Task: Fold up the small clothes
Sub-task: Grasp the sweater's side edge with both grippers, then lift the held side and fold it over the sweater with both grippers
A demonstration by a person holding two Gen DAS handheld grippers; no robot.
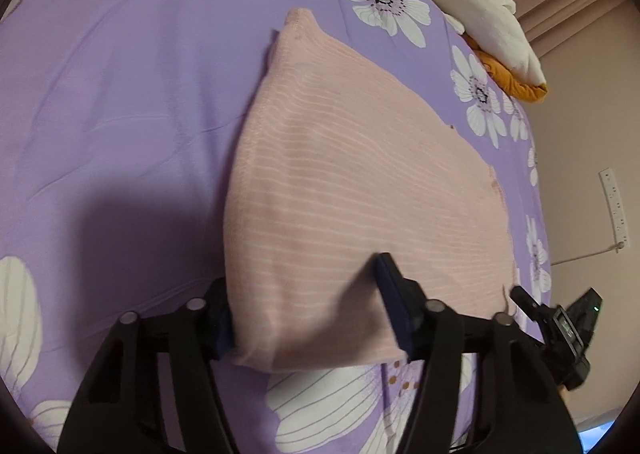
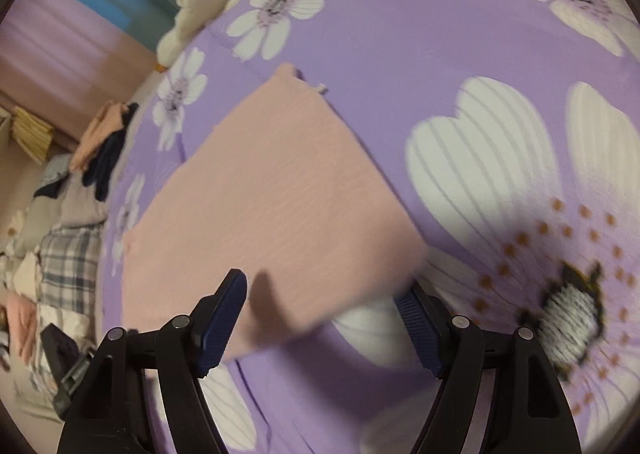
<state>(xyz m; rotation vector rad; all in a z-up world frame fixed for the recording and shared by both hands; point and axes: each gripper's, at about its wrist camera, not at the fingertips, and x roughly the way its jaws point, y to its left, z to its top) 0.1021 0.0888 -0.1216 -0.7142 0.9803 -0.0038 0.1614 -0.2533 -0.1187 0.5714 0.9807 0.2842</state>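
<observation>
A pink ribbed cloth (image 1: 344, 190) lies folded on the purple flowered bedsheet (image 1: 120, 102). My left gripper (image 1: 308, 314) is open, with the cloth's near corner between its fingers; the left finger is partly hidden under the cloth's edge. In the right wrist view the same pink cloth (image 2: 272, 206) lies flat. My right gripper (image 2: 324, 318) is open just above its near edge, with the cloth's near corner between the fingers. The right gripper's body shows at the lower right of the left wrist view (image 1: 568, 330).
A cream and orange bundle of fabric (image 1: 492, 26) lies at the far edge of the bed. A pile of clothes (image 2: 72, 214), pink, navy and plaid, sits beside the bed on the left in the right wrist view. A wall (image 1: 588, 126) stands to the right.
</observation>
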